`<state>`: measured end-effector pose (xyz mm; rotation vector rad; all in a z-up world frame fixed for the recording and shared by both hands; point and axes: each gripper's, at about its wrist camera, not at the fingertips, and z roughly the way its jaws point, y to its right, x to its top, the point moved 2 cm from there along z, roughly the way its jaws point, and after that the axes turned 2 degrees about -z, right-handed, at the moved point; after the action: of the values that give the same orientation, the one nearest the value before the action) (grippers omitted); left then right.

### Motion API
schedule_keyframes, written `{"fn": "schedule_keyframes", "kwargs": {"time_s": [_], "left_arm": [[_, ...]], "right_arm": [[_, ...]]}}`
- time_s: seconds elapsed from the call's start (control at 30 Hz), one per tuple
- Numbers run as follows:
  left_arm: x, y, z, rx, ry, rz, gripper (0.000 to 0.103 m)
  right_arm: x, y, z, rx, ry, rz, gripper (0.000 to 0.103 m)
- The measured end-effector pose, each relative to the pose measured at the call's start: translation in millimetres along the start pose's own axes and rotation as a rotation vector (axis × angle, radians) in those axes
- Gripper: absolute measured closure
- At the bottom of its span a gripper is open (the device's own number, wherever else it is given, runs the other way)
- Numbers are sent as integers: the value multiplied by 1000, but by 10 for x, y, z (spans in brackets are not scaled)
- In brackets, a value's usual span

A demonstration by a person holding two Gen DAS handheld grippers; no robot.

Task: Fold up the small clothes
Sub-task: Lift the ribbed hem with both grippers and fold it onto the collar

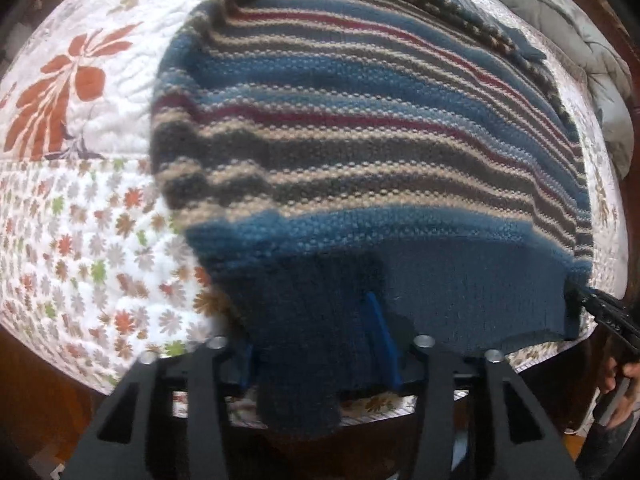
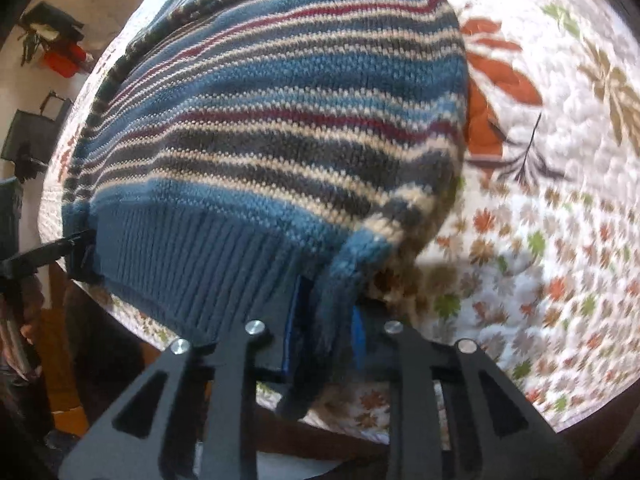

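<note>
A striped knit sweater (image 1: 360, 120) in blue, grey, cream and dark red lies spread on a floral quilt (image 1: 80, 220). Its ribbed blue hem is nearest me. My left gripper (image 1: 314, 352) has a bunch of that hem filling the gap between its blue pads, near the hem's left corner. In the right wrist view the sweater (image 2: 260, 120) hangs by its right hem corner, which my right gripper (image 2: 326, 326) pinches narrowly. Each view shows the other gripper at the sweater's far hem corner: the right one (image 1: 600, 308) and the left one (image 2: 60, 248).
The quilt (image 2: 540, 200) covers a bed whose near edge runs just under both grippers. A grey duvet (image 1: 580, 40) lies at the far right. A person's hand (image 1: 624, 380) holds the right gripper. Red and black items (image 2: 60, 60) stand on the floor to the left.
</note>
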<state>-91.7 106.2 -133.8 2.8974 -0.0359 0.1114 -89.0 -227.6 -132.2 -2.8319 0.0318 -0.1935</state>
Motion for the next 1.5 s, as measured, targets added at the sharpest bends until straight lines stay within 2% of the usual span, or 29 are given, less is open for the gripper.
{"fn": "schedule_keyframes", "kwargs": {"time_s": [0.07,0.13,0.17,0.2,0.3,0.4,0.5,0.67,0.77,0.9,1.13,1.23,1.3,1.43,1.5], "left_arm": [[43,183,95,9,3,-6,45],[51,261,96,24,18,15,68],[58,280,81,24,26,12,83],[79,277,60,-1,27,3,86],[120,190,-13,-55,23,-46,90],[51,156,-158,-70,47,-59,91],[99,35,-271,-15,82,-48,92],[-37,-37,-434,-81,88,-55,92],[75,-119,-636,-155,99,-56,92],[516,-54,-826,-190,144,-46,92],[1597,98,-1028,-184,256,-29,91],[2138,132,-1007,-162,299,-36,90],[2472,187,-921,-160,299,-39,90],[3016,273,-643,-93,310,-36,90],[3249,224,-481,-94,292,-69,90]], "right_arm": [[-15,7,27,5,5,1,80],[-19,-9,16,10,18,-1,93],[-17,-33,-2,16,28,-10,94],[-15,-35,-38,26,42,-11,95],[-19,27,-156,98,63,36,96],[-65,39,-309,122,83,26,96],[-192,15,-456,98,85,-6,97],[-335,-2,-590,116,84,-26,97],[-191,53,-700,205,116,2,97],[253,152,-973,276,191,20,97],[1511,412,-1239,219,304,42,97],[2067,541,-1159,226,316,74,97],[2439,601,-1026,208,307,89,97],[3019,683,-716,137,273,97,97],[3198,733,-592,123,257,98,97]]}}
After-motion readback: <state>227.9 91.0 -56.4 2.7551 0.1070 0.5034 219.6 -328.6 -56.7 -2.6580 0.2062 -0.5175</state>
